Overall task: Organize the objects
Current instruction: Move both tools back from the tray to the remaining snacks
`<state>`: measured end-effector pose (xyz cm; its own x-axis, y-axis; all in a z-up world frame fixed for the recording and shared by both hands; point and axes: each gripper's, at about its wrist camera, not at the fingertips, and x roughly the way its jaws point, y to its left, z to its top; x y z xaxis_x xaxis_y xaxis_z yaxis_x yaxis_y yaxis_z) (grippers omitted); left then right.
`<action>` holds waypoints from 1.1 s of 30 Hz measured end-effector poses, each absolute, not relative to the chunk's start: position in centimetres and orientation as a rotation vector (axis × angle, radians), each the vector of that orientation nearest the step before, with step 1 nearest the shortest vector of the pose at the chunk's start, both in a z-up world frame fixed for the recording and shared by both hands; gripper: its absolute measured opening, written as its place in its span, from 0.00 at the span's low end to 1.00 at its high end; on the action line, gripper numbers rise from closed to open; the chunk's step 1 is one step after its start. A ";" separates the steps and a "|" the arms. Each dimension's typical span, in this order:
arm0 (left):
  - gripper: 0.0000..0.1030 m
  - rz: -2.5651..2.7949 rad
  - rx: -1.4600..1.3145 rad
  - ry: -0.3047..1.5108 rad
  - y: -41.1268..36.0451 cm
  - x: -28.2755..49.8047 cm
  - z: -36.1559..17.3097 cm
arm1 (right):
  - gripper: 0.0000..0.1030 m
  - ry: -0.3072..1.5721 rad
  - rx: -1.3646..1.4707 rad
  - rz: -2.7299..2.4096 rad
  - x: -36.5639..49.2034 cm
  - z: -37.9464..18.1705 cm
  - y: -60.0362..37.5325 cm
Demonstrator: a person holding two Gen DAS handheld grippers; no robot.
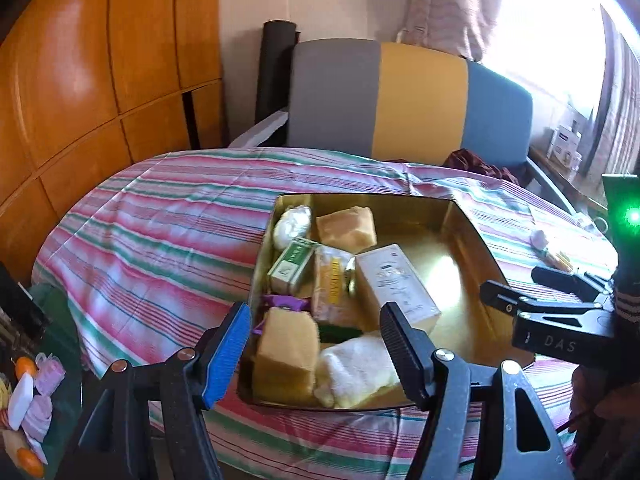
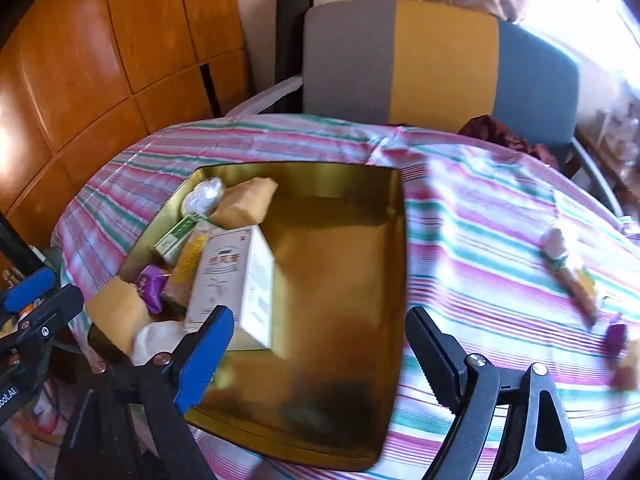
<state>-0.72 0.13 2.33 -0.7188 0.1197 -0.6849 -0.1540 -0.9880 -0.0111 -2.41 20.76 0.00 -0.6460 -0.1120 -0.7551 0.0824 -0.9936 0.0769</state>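
Note:
A gold tray point(image 1: 472, 240) point(image 2: 340, 280) lies on the striped tablecloth point(image 1: 160, 220). Its left half holds a white box point(image 1: 396, 284) point(image 2: 236, 276), a green box point(image 1: 290, 264), tan packets point(image 1: 346, 226), a purple item point(image 1: 280, 302) and a white bundle point(image 1: 356, 364). My left gripper point(image 1: 316, 354) hangs open over the tray's near left corner, with nothing pressed between its pads. Over the tray's bare gold floor my right gripper point(image 2: 320, 356) is open and empty; it also shows at the left wrist view's right edge. Several loose items lie on the cloth to the right: a white-pink one point(image 2: 556, 244), an orange packet point(image 2: 580, 288), a purple one point(image 2: 616, 334).
A chair point(image 1: 400, 96) with a grey, yellow and blue back stands behind the table, with a dark red cloth point(image 1: 476, 164) on its seat. A wooden cabinet point(image 1: 100, 80) fills the left. A low shelf with small packets point(image 1: 28, 400) sits at the near left.

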 end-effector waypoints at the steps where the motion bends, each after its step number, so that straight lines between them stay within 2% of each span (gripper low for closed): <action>1: 0.66 2.778 -1.100 0.074 0.4 -0.7 2.4 | 0.86 -0.046 1.263 -2.768 -2.2 0.2 21.2; 9: 0.66 2.692 -1.061 0.141 4.0 -0.9 2.7 | 0.88 -0.036 1.298 -2.856 -1.2 0.9 26.9; 20: 0.66 2.550 -1.016 0.226 10.6 -0.9 3.2 | 0.88 -0.262 1.450 -3.087 0.6 1.2 42.6; 25: 0.66 2.470 -1.006 0.247 14.3 -1.0 3.4 | 0.90 -0.538 1.435 -3.289 2.4 1.1 51.0; 27: 0.66 2.431 -1.018 0.246 15.9 -1.1 3.3 | 0.90 -0.745 1.419 -3.346 3.6 0.3 54.1; 30: 0.66 2.356 -1.055 0.217 18.2 -1.7 3.1 | 0.90 -1.156 1.392 -3.328 5.5 -0.5 57.8; 33: 0.66 2.292 -1.103 0.206 21.0 -2.7 2.6 | 0.90 -1.318 1.317 -3.328 6.8 -0.4 58.9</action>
